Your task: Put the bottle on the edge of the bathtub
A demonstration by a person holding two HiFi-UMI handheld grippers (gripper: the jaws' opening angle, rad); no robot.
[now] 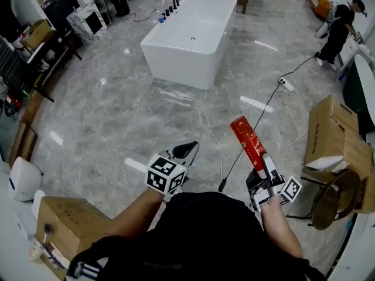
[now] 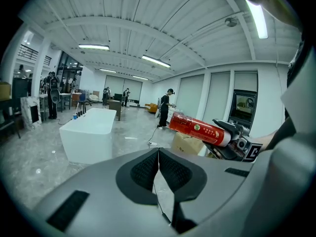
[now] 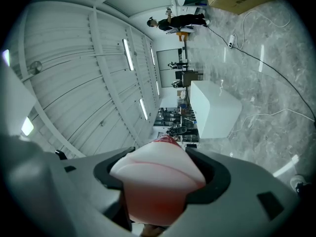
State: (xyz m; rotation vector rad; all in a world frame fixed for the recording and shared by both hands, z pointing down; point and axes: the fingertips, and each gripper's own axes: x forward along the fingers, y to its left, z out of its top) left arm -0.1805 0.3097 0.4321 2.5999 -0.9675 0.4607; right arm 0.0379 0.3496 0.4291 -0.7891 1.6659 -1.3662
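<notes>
The fingers [image 3: 213, 181] of the right gripper [image 3: 159, 177] are clenched on the bottle [image 3: 157, 194], whose pale and red end fills the space between them in the right gripper view. In the head view, the red bottle [image 1: 247, 140] is seen sticking out of the right gripper [image 1: 265, 167]. It is tilted toward the far left and held in the air above the floor [image 1: 117, 110].

The fingers [image 2: 144, 172] of the left gripper [image 2: 158, 168] are pressed together, and nothing is held between them. In the head view this gripper [image 1: 186, 151] is carried on the left, near the person, apart from the bottle.

The white bathtub [image 1: 176, 51] stands on the far part of the grey marble floor, well apart from the bottle. Dark fittings are seen at its far left end. A thin cable [image 1: 206, 122] lies on the floor between the bathtub and the person. A power strip [image 1: 286, 84] lies further to the right.

Cardboard boxes are placed at the near left [image 1: 73, 218] and at the right [image 1: 331, 130]. A person in dark clothes [image 1: 340, 28] stands at the far right.
</notes>
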